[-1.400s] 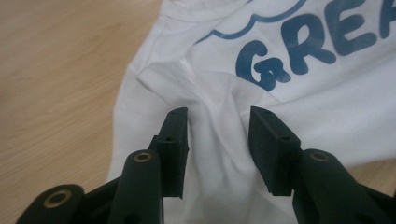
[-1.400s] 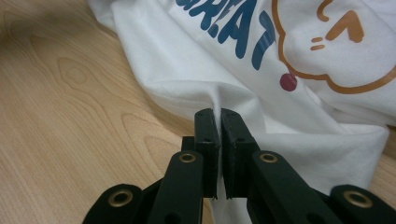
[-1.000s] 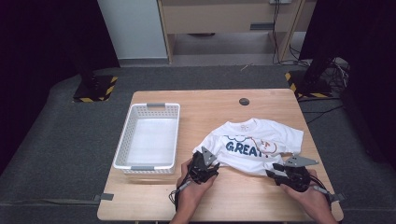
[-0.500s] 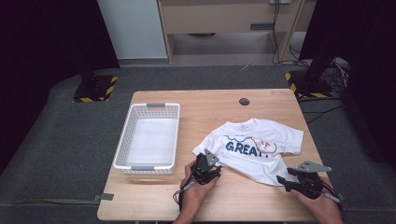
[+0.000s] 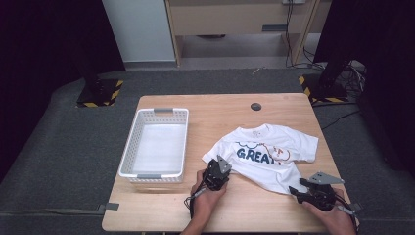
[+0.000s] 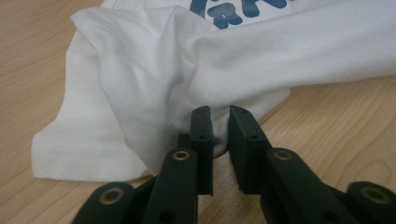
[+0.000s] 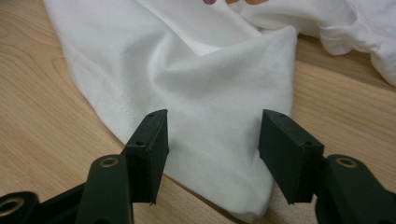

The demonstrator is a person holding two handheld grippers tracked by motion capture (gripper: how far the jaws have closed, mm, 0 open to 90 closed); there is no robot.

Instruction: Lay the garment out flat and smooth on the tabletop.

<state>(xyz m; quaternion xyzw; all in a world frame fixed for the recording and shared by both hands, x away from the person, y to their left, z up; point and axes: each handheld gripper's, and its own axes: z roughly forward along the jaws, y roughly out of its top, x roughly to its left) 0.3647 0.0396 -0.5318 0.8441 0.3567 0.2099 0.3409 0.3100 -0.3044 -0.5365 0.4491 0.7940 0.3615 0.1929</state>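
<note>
A white T-shirt (image 5: 266, 156) with blue "GREAT" lettering lies spread on the right half of the wooden table (image 5: 220, 112). My left gripper (image 5: 221, 171) is at the shirt's near-left edge. In the left gripper view its jaws (image 6: 219, 114) have just been closing and now pinch a gathered fold of the T-shirt (image 6: 154, 79). My right gripper (image 5: 295, 192) is at the shirt's near-right hem. There its jaws (image 7: 212, 123) stand open and have just been closing slightly. They straddle a raised fold of the T-shirt (image 7: 210, 84), and the pads stay clear of the cloth.
A white plastic basket (image 5: 149, 176) with nothing in it stands on the left half of the table. A small black round disc (image 5: 255, 106) sits near the table's far edge. Bare wood lies between the two hands along the near edge.
The right hand has slid to the right and toward the near edge, to the shirt's lower hem. The left hand has stayed at the shirt's left edge.
</note>
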